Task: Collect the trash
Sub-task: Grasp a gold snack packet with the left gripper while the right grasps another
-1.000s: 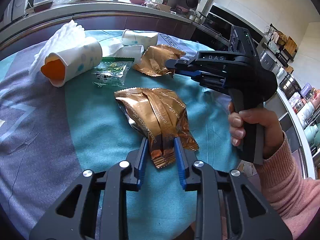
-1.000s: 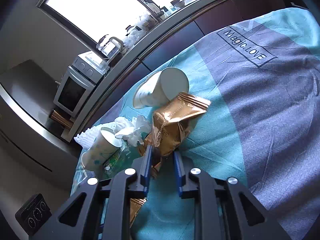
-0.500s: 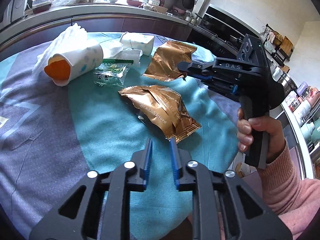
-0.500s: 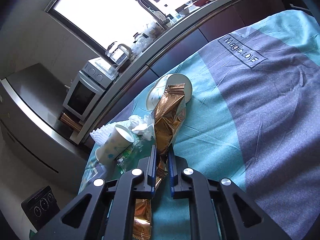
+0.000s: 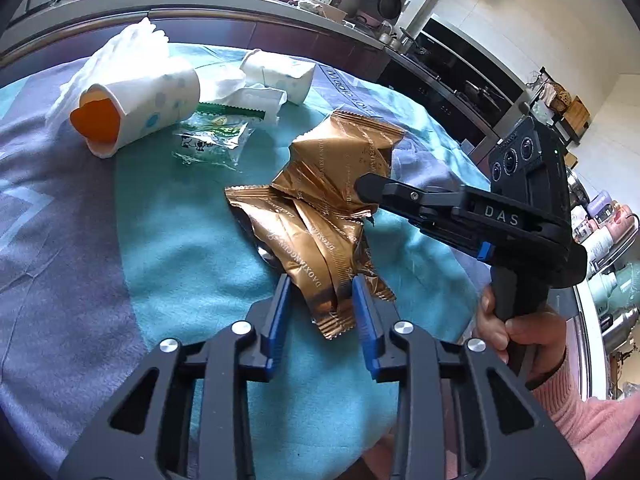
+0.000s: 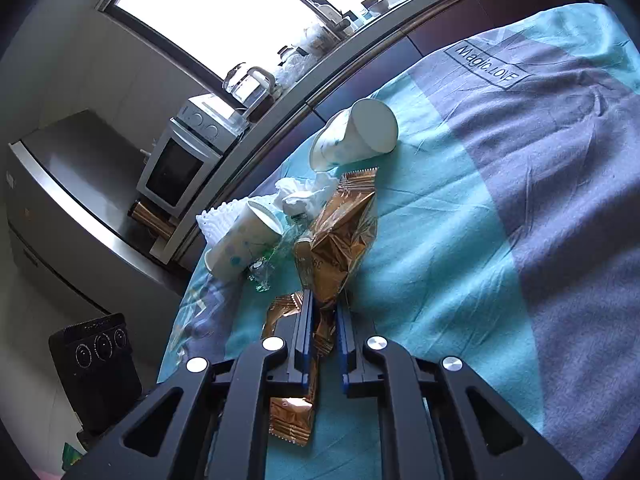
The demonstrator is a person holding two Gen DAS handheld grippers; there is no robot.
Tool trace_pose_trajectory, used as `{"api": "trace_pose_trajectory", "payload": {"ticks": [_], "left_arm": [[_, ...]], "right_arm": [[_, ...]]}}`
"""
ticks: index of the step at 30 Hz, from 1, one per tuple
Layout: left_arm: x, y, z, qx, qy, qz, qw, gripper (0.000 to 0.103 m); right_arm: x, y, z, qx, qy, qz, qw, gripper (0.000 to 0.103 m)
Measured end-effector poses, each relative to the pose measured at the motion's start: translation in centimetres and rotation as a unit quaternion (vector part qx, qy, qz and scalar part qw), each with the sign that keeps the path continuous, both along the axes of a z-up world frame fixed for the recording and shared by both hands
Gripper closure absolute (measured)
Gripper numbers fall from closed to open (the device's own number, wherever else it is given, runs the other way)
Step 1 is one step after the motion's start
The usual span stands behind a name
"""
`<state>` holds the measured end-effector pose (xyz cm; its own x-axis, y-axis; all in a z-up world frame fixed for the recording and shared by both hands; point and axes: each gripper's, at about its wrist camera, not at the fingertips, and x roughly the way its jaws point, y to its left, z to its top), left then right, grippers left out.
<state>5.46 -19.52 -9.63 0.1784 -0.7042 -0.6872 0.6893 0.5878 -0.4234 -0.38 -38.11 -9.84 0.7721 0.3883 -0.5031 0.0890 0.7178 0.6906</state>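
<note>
Two gold snack wrappers lie on the teal and grey cloth. My left gripper (image 5: 320, 300) is open, its blue fingers on either side of the near gold wrapper (image 5: 308, 240), not pinching it. My right gripper (image 6: 323, 312) is shut on the second gold wrapper (image 6: 340, 240) and holds it up over the near one; this wrapper shows in the left wrist view (image 5: 344, 164) too. A paper cup with an orange inside (image 5: 136, 100), a clear green packet (image 5: 212, 136), crumpled tissue (image 5: 248, 92) and a second paper cup (image 6: 356, 136) lie beyond.
The cloth (image 5: 180, 240) covers the table. A kitchen counter (image 5: 200, 0) runs along the far edge, with an oven and fridge (image 6: 80, 184) to the left. A black device (image 6: 96, 360) stands beside the table.
My right gripper has closed on the far gold wrapper and carried it over the near one. My left gripper drew back, narrowed, then opened again around the near wrapper's end.
</note>
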Motion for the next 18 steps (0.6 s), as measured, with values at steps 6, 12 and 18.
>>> {"api": "trace_pose_trajectory", "payload": {"ticks": [6,12,18], "left_arm": [[0.0,0.7,0.4,-0.002,-0.008,0.015,0.9999,0.093],[-0.1,1.7,0.9,-0.010,-0.022,0.017,0.9996,0.099],[-1.1,4.5,2.3,-0.008,-0.057,0.025,0.9980,0.100]], "right_arm": [[-0.4,0.7,0.0,0.004,-0.003,0.005,1.000,0.093],[-0.7,1.3,1.2,0.000,-0.020,0.012,1.000,0.094],[-0.7,2.7,2.8,-0.006,-0.043,0.031,0.999,0.094]]}}
